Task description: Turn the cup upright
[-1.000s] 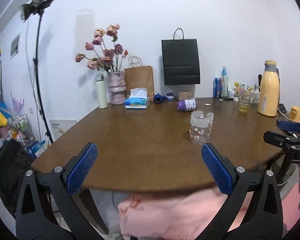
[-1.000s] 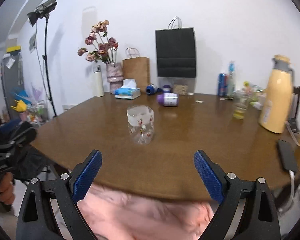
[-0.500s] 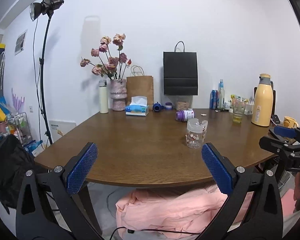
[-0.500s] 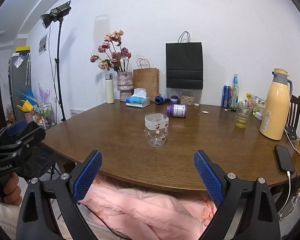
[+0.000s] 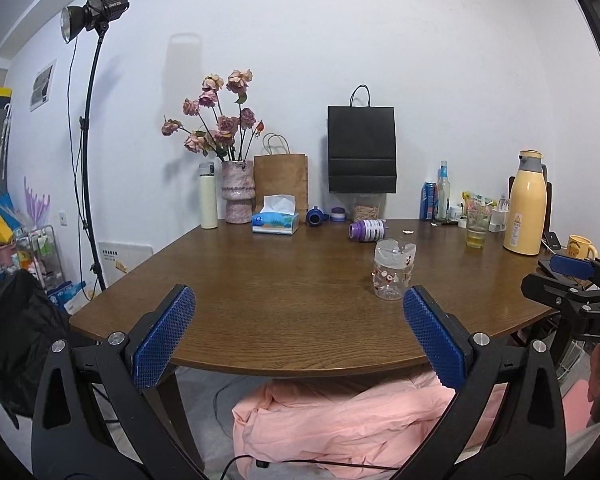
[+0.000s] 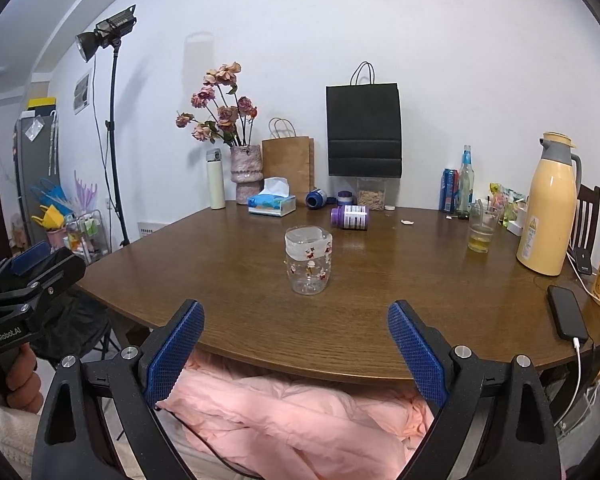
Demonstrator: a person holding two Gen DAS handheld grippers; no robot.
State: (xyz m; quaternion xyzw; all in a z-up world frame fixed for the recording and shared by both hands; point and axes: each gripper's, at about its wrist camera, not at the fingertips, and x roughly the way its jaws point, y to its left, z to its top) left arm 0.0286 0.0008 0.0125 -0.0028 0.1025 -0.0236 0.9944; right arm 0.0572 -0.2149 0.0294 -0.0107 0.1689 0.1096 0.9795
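Observation:
A clear plastic cup (image 6: pixel 308 265) with small red cartoon prints and a frosted band stands on the brown wooden table (image 6: pixel 380 304), apart from both grippers. It also shows in the left wrist view (image 5: pixel 392 269), ahead and right. My left gripper (image 5: pixel 299 336) is open and empty, held off the table's near edge. My right gripper (image 6: pixel 296 354) is open and empty, also off the near edge, with the cup straight ahead. Each gripper shows at the side of the other's view.
A purple bottle (image 6: pixel 351 217) lies on its side behind the cup. A tissue box (image 6: pixel 271 203), vase of flowers (image 6: pixel 246 174), paper bags, a drink glass (image 6: pixel 480 231), yellow thermos (image 6: pixel 547 212) and a phone (image 6: pixel 567 317) stand around the table. Pink cloth (image 6: pixel 300 412) lies below.
Both grippers have drawn back and lower from the table, so the cup looks farther away. The cup stands in the same spot. Both grippers stay open.

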